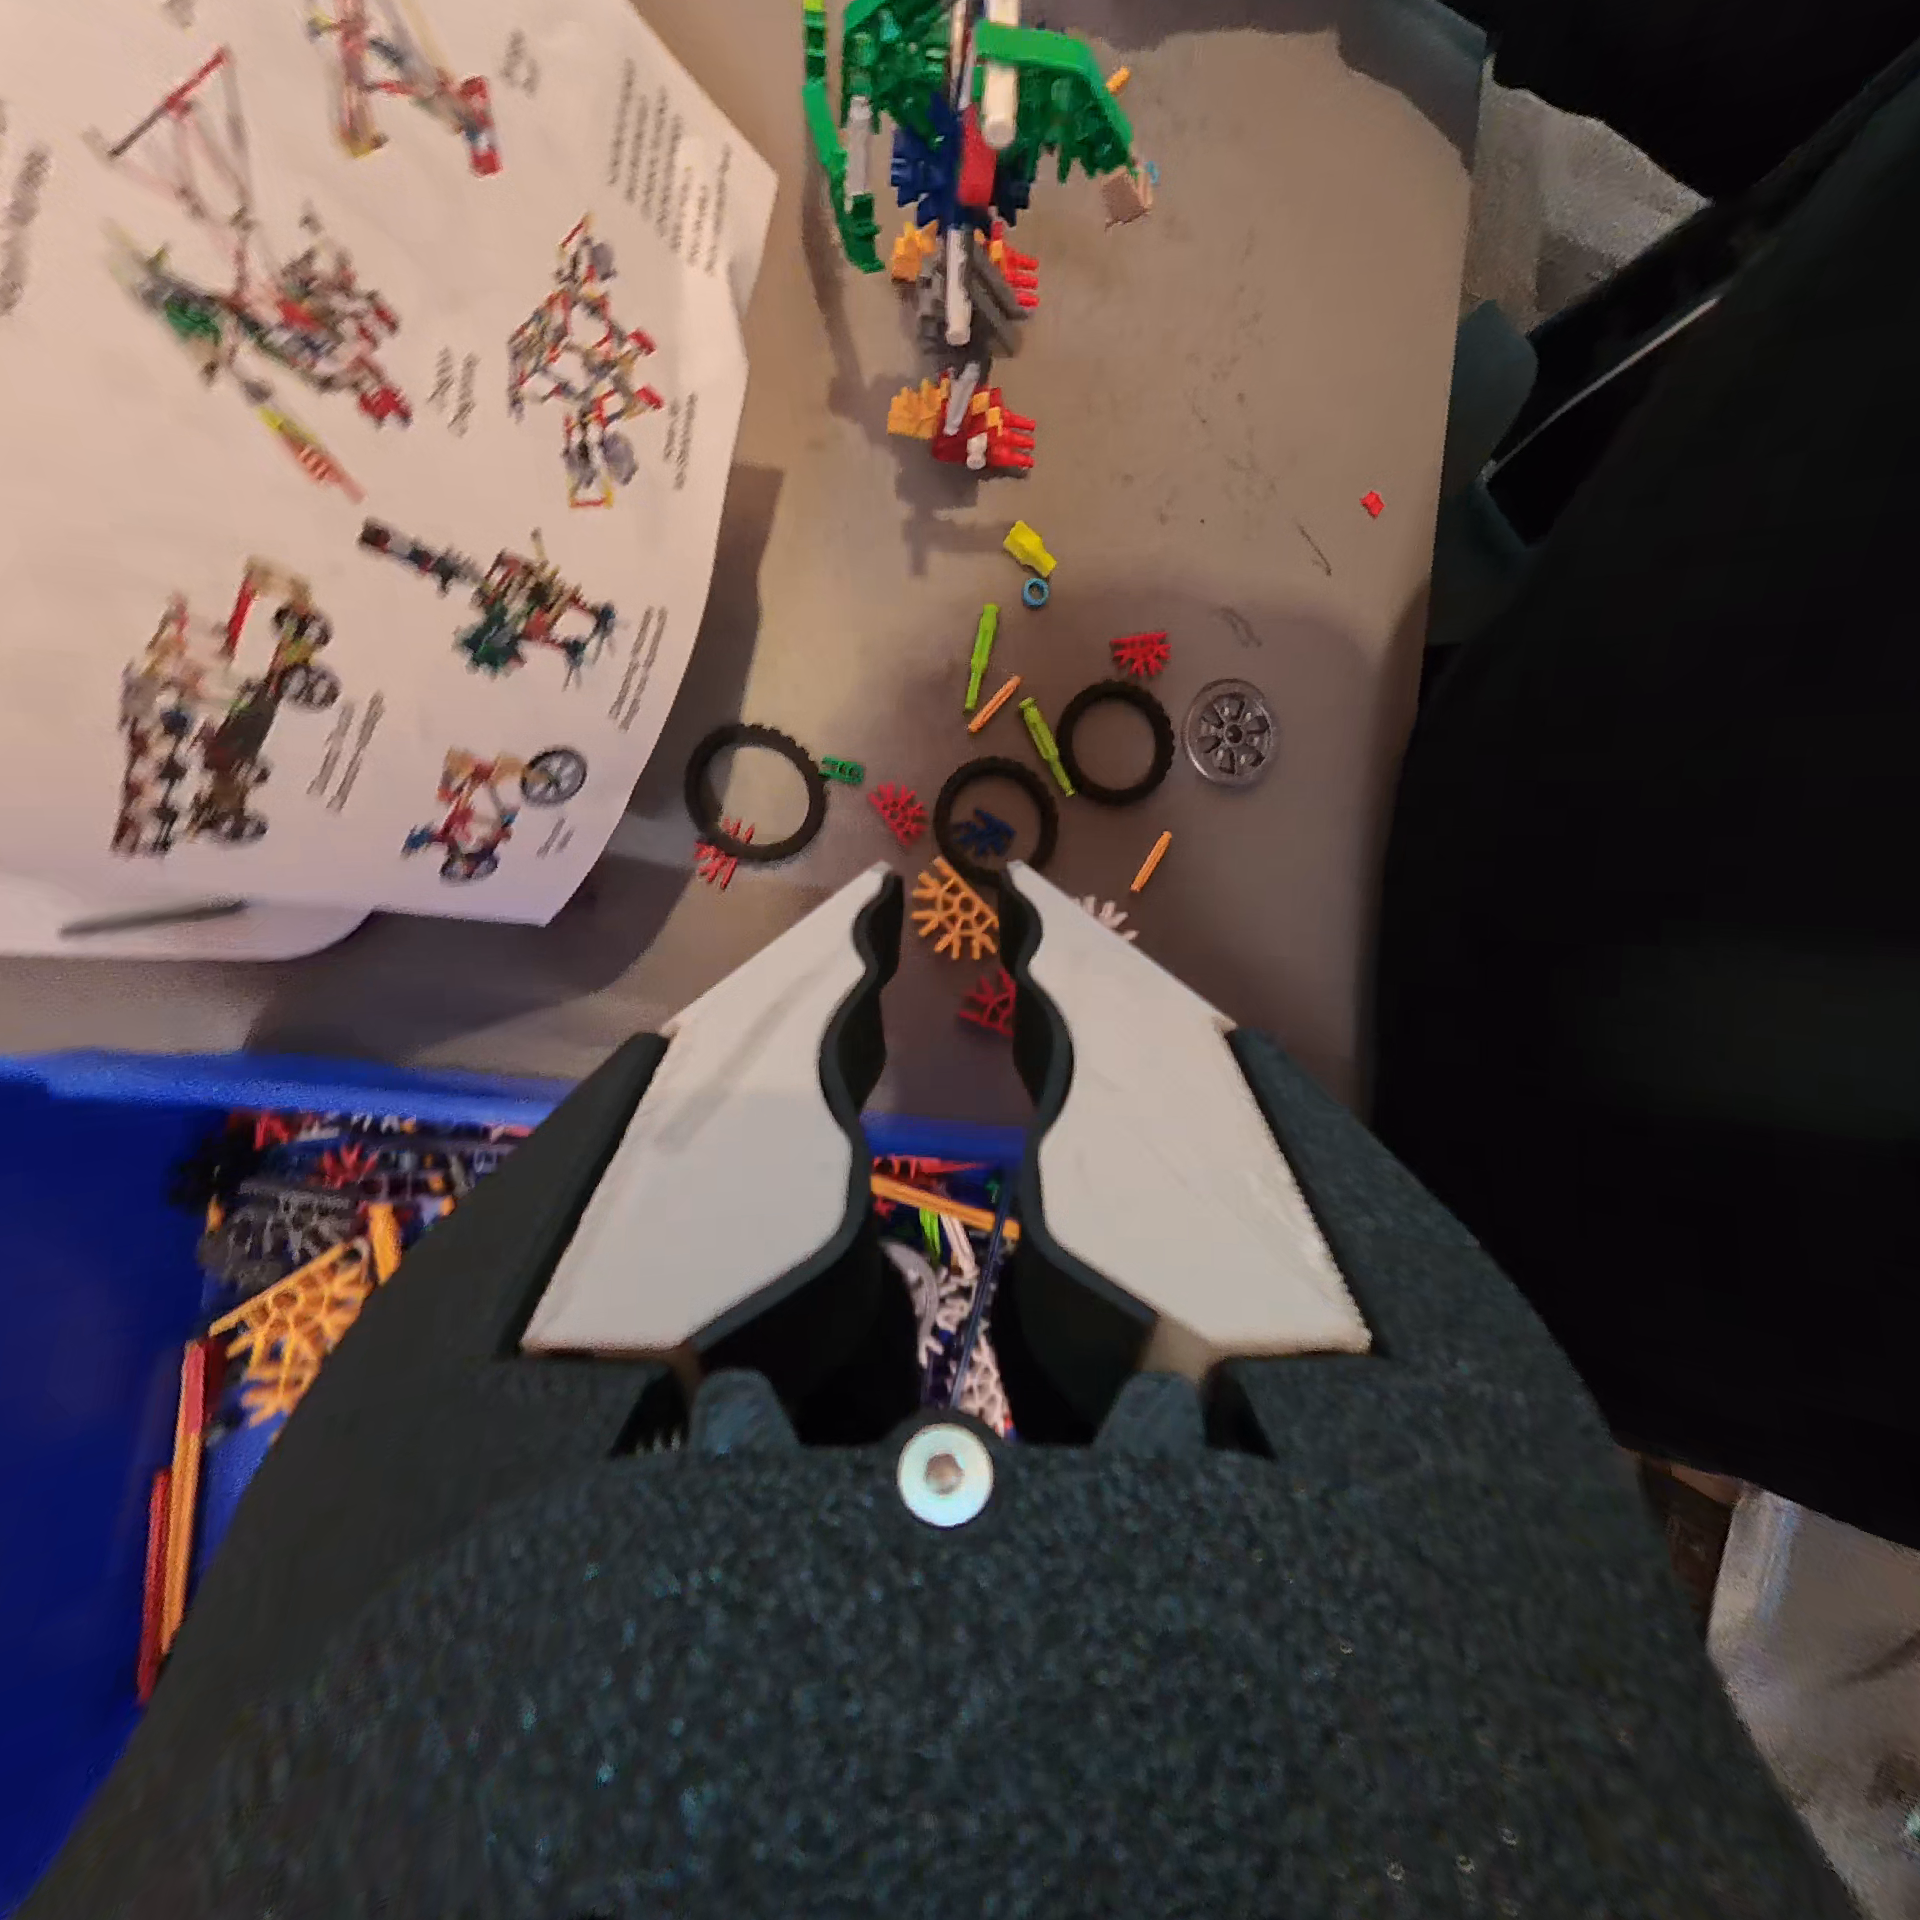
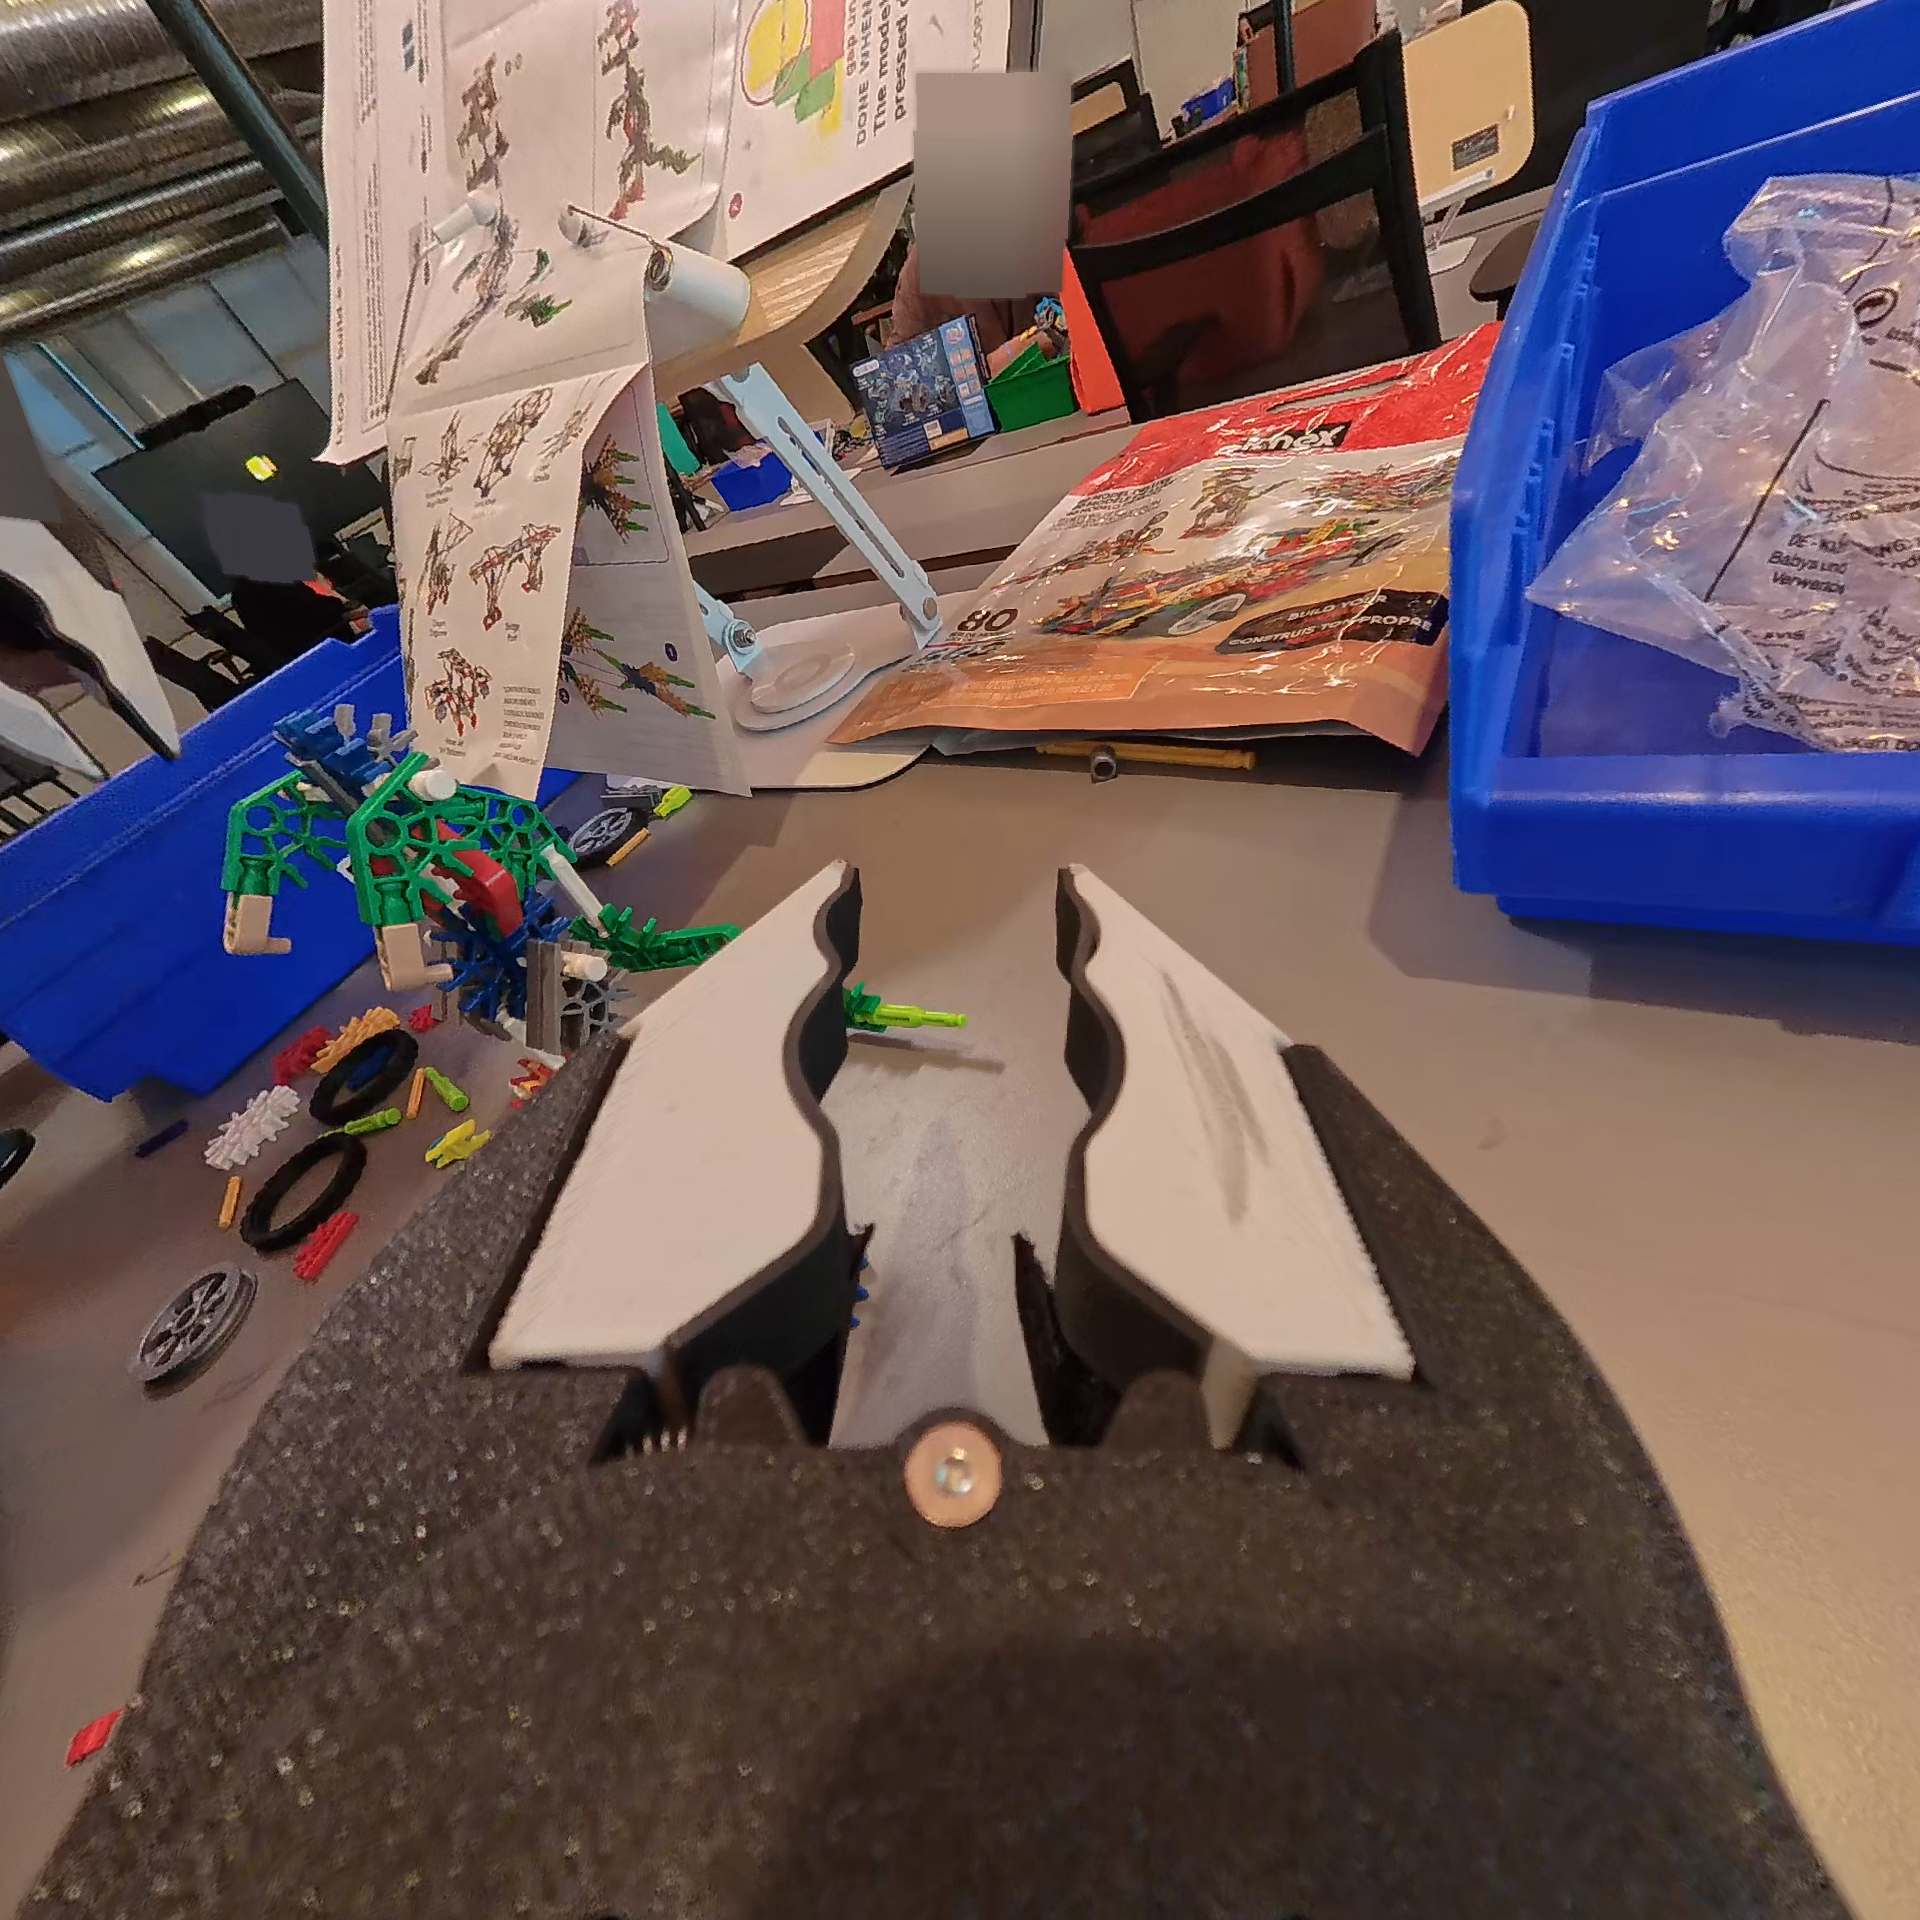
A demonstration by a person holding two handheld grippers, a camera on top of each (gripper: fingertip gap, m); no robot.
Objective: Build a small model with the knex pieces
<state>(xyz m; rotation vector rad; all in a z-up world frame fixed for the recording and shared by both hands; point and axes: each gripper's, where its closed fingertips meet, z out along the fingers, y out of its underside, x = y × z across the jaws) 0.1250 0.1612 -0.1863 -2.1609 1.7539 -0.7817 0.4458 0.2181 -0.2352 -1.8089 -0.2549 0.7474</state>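
Note:
My left gripper (image 1: 948, 873) is open and empty, above the edge of a blue bin (image 1: 94, 1247) full of construction-toy parts. Its tips hover over an orange snowflake connector (image 1: 954, 914) and a black tyre (image 1: 995, 816) with a blue connector inside. Two more tyres (image 1: 756, 795) (image 1: 1117, 743), a grey wheel hub (image 1: 1231, 732), and red connectors and small rods lie around. A green built model (image 1: 966, 156) stands farther off. My right gripper (image 2: 958, 873) is open and empty over bare grey table, with the model (image 2: 436, 883) to its left and a light green rod (image 2: 904, 1018) by its left finger.
An instruction sheet (image 1: 312, 468) lies left of the loose parts. In the right wrist view, sheets hang on a white stand (image 2: 488, 571), a toy package (image 2: 1195, 592) lies behind, and a blue bin (image 2: 1662, 831) with a plastic bag (image 2: 1766, 468) stands at the right. A person's dark clothing (image 1: 1662, 831) borders the table. About 12 cm separates my left fingertips from the orange snowflake connector (image 1: 954, 914). It is also in sight in the right wrist view (image 2: 355, 1035).

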